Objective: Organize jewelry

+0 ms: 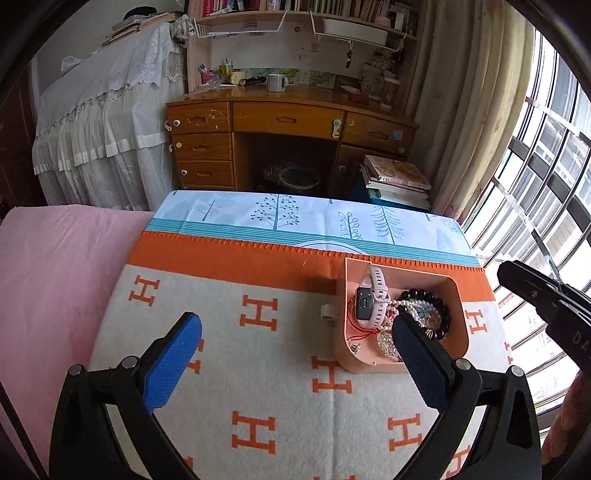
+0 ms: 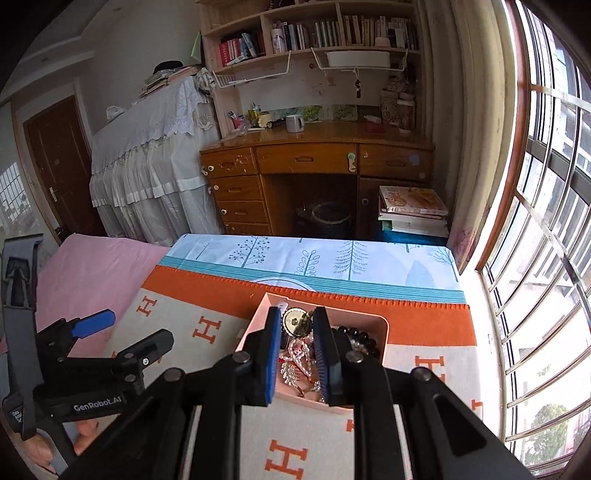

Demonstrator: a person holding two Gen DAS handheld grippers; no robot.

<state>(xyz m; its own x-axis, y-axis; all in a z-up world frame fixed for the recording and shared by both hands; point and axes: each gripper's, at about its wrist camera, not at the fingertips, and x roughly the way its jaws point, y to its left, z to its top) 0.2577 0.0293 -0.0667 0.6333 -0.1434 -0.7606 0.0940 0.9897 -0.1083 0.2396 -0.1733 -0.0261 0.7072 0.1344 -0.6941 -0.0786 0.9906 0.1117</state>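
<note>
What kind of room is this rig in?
Most likely a home bedroom or study: a wooden desk under bookshelves, a curtained window, and a blanket-covered surface holding a pink jewelry tray.

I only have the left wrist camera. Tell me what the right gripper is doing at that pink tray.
Observer: The right gripper is almost shut over the pink tray, and appears to clamp a round gold piece between its pads.
Operator: Say what sits under that piece.
Observer: A pale pink beaded strand lies just below it, inside the tray.
Operator: Now report my left gripper from that side.
Observer: The left gripper is open and well to the left of the tray, near the left edge of the H-patterned blanket.
</note>
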